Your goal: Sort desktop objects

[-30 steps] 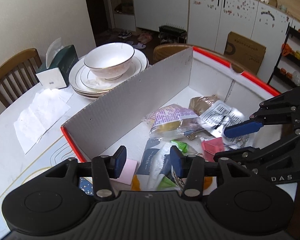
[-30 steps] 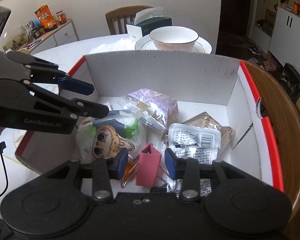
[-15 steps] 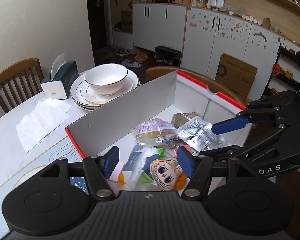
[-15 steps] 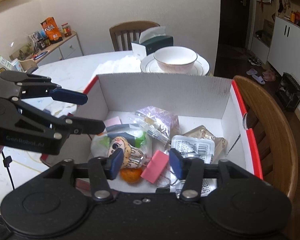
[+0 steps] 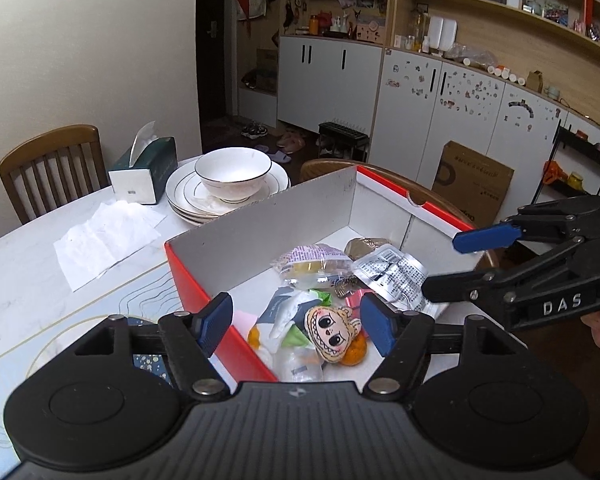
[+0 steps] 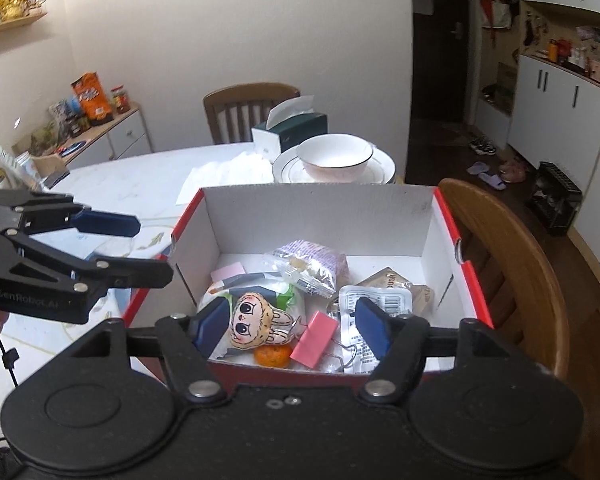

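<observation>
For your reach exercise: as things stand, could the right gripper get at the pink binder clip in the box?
Probably yes. The right gripper is open above the box, and the pink binder clip lies uncovered on top, near the front wall.

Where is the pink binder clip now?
In the right wrist view, the pink binder clip lies inside the box, near its front, beside the orange.

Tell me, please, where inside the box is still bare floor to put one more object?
In the box, bare floor remains along the far wall, behind the purple snack bag and brown packet. The near half is crowded: doll keychain, pink binder clip, orange, silver pouch.
</observation>
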